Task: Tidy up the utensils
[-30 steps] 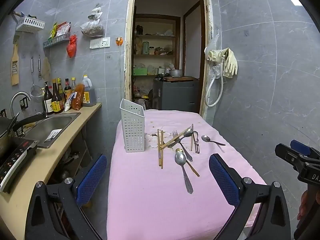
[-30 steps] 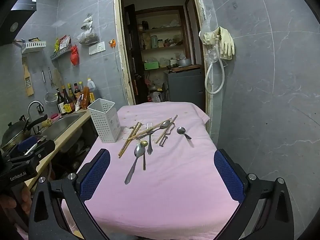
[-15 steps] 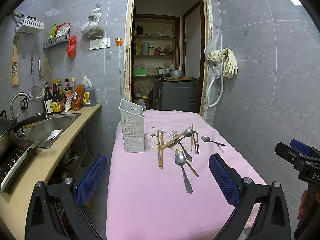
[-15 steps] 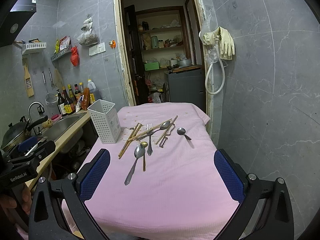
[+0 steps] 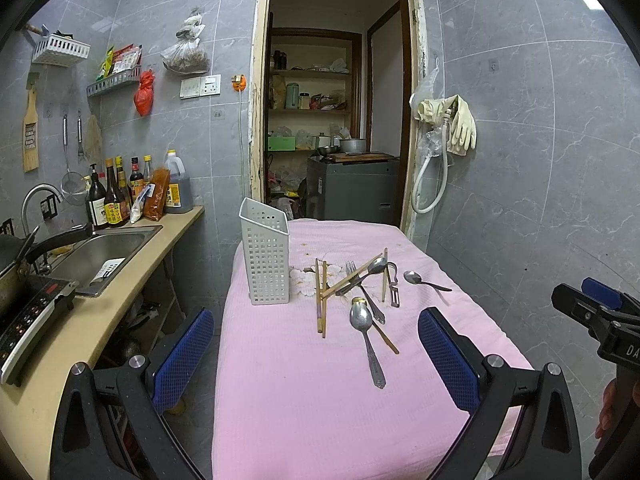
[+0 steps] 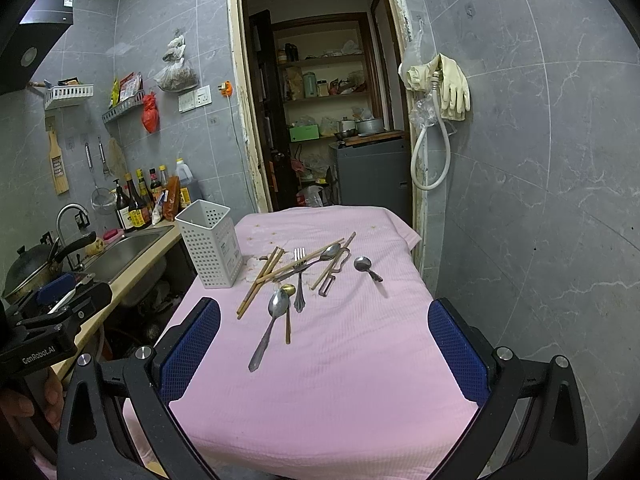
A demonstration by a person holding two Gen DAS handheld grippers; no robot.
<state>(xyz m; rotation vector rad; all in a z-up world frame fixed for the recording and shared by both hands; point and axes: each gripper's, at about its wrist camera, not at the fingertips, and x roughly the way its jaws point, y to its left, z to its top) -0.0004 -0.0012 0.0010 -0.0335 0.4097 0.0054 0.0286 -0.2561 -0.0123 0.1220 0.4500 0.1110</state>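
Note:
A white perforated utensil holder (image 5: 266,254) (image 6: 211,245) stands upright and empty-looking at the table's left edge. Right of it lie loose utensils: wooden chopsticks (image 5: 320,298) (image 6: 260,280), a fork (image 6: 299,276), a large spoon (image 5: 366,338) (image 6: 269,328), a peeler (image 5: 394,282) and a small spoon (image 5: 422,280) (image 6: 366,267) apart on the right. My left gripper (image 5: 316,360) hangs open over the table's near part, short of the utensils. My right gripper (image 6: 324,352) is open too, nothing between its fingers.
The table wears a pink cloth (image 5: 304,380) (image 6: 352,360). To the left runs a counter with a sink (image 5: 96,256), bottles (image 5: 116,200) and a cooktop (image 5: 28,316). A doorway (image 5: 332,128) opens behind the table; a grey tiled wall (image 5: 540,180) closes the right side.
Both grippers have edged slightly forward and up toward the table. Nothing on the cloth has moved.

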